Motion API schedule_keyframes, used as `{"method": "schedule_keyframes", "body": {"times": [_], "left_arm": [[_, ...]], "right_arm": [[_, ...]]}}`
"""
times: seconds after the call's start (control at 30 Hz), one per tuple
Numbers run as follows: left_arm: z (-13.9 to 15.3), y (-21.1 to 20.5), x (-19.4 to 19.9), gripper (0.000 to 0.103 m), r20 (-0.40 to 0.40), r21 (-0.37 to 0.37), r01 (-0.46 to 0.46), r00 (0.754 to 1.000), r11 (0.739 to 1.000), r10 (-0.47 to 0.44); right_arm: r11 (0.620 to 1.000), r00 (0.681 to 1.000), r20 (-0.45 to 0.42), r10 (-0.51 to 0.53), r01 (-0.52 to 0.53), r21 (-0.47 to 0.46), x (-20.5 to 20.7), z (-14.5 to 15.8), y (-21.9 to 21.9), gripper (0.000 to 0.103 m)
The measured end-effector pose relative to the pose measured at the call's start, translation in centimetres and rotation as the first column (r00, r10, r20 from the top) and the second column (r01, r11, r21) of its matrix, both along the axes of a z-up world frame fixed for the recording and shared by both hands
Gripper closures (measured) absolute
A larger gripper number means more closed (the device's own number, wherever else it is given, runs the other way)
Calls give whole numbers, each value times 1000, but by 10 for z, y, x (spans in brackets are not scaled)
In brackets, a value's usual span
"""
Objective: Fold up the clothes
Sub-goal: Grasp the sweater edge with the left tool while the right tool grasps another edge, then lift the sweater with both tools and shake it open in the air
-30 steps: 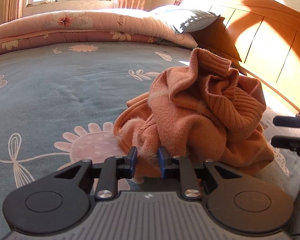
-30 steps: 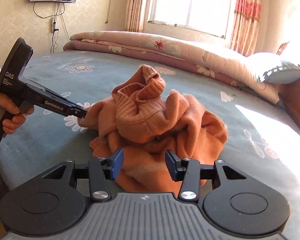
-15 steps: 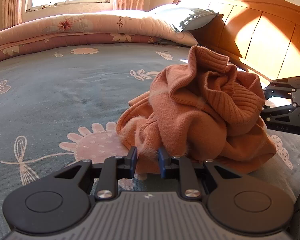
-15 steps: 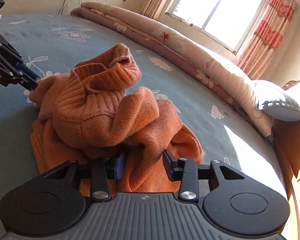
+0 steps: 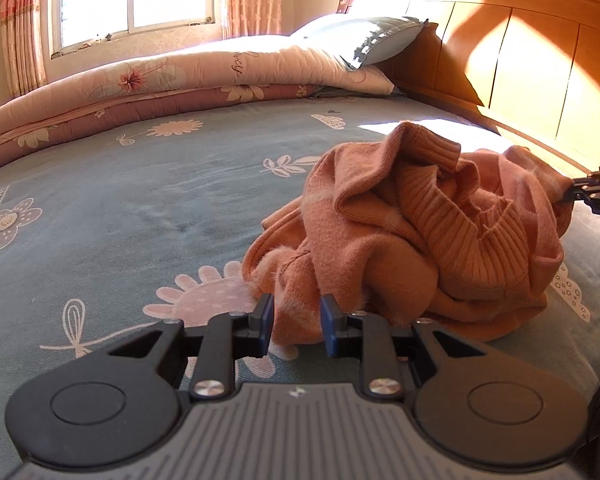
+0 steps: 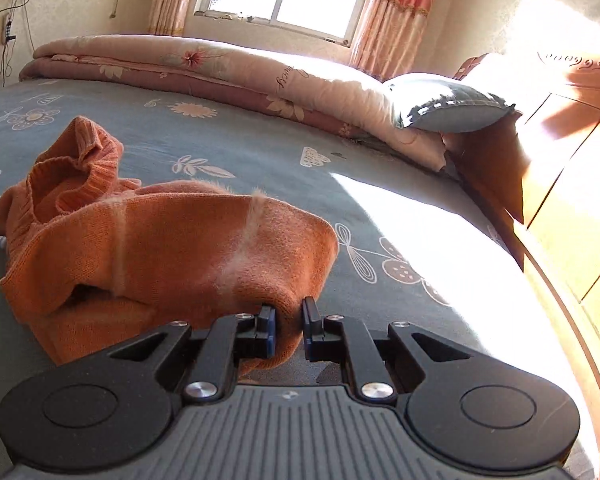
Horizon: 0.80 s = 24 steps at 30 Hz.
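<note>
Orange sweater (image 5: 412, 240) bunched on bed (image 5: 140, 200); left gripper (image 5: 295, 322) and right gripper (image 6: 287, 326) fingers each pinch its near edge.

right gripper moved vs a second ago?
Yes. The right hand-held gripper has pulled toward the wooden headboard, dragging the orange sweater edge it now pinches; the pillow looms nearer.
</note>
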<state>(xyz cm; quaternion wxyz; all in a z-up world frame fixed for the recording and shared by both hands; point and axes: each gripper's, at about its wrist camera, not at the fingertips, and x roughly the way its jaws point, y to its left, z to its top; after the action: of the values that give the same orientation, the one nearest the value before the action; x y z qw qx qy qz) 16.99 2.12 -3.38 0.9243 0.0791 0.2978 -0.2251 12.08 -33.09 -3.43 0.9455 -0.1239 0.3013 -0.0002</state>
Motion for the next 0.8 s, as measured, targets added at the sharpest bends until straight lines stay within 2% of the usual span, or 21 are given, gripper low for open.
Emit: {"method": "schedule_keyframes", "body": {"times": [0.07,0.2,0.33,0.43,0.6,0.7,0.8], "left_arm": [[5,-3,-3,77,17,6,13,1000,1000,-13],[15,-14,-7,77,57,47,50,997,998,-53],[29,-31,-2,77,107,130,99,988,987,-113],[38,-49,9,76,125,185,150,977,971,-174],[35,-87,30,74,122,305,230,953,924,-277],[26,-111,37,73,146,401,235,938,885,-315],[19,-127,44,73,164,467,239,923,851,-349]], "right_arm": [[1000,1000,-22,-23,23,7,-6,-7,-6,89],[994,993,-97,-70,77,79,-11,-25,-14,88],[997,994,-100,-32,39,67,-29,-25,-4,87],[993,997,-72,-28,36,109,-39,-19,-7,87],[984,999,-25,-24,28,177,-55,-10,-11,81],[975,1000,-8,-21,22,219,-62,-8,-15,81],[968,1000,-11,-18,20,249,-61,-12,-18,81]]}}
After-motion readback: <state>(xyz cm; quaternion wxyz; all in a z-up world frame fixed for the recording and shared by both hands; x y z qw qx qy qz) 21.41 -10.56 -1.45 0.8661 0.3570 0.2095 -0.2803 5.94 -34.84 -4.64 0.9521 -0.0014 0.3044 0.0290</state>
